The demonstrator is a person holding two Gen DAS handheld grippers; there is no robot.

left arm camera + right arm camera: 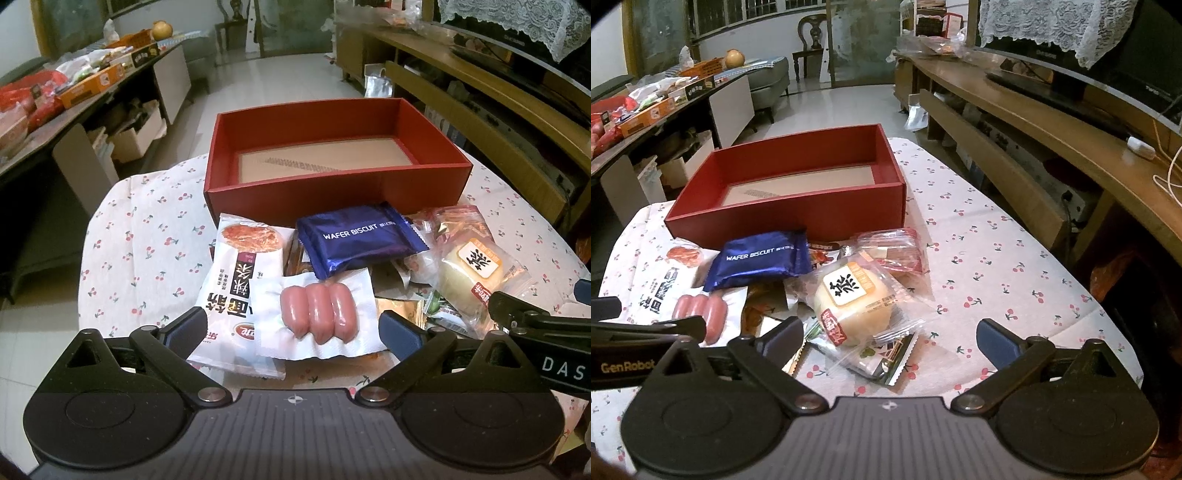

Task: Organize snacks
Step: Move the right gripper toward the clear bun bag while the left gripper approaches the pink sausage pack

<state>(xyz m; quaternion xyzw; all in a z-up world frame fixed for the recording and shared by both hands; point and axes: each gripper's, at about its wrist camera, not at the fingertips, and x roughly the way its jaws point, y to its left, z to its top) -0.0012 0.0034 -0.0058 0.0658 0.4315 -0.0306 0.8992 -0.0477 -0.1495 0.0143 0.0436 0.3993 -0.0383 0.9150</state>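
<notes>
A red box (295, 199) (812, 216) with a bare cardboard floor stands at the table's far side. In front of it lies a heap of snacks: a blue wafer biscuit pack (360, 240) (761, 260), a sausage pack (316, 314) (700, 312), a white spicy-strip bag (236, 280), a wrapped round cake (476, 273) (853, 304) and a clear pink-wrapped pastry (892, 249). My left gripper (293, 328) is open, its fingers either side of the sausage pack. My right gripper (890, 338) is open just short of the round cake.
The table wears a white cherry-print cloth (990, 258). A wooden TV bench (1034, 122) runs along the right. A cluttered side table (74, 92) with boxes and bags stands at the left. Tiled floor lies beyond the box.
</notes>
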